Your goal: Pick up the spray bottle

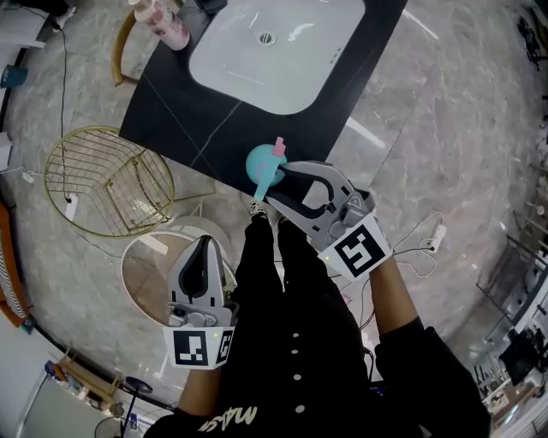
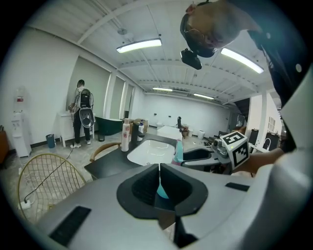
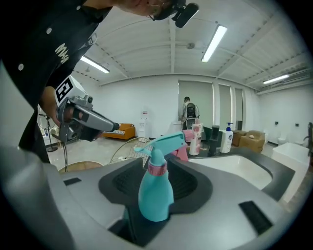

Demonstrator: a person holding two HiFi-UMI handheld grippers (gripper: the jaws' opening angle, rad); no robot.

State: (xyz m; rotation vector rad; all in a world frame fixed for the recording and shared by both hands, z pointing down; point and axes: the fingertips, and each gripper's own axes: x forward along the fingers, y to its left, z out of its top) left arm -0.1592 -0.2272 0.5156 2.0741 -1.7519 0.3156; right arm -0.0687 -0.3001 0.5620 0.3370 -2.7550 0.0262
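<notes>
A teal spray bottle (image 1: 264, 164) with a pink collar and trigger tip stands upright at the front edge of the black counter (image 1: 193, 120). My right gripper (image 1: 274, 184) is open, its jaws reaching round the bottle from the near side. In the right gripper view the bottle (image 3: 156, 188) stands between the two dark pads (image 3: 188, 183), with a gap on each side. My left gripper (image 1: 204, 246) is shut and hangs lower left over a round wooden stool (image 1: 145, 278), away from the bottle. From the left gripper (image 2: 159, 168) the bottle (image 2: 178, 151) shows beside the right gripper.
A white sink basin (image 1: 265, 51) is set into the counter behind the bottle. A pink-and-white bottle (image 1: 167, 26) stands at the counter's far left corner. A gold wire chair (image 1: 107, 180) stands left of the counter. A cable and plug (image 1: 432, 235) lie on the marble floor. A person (image 2: 80, 112) stands far off.
</notes>
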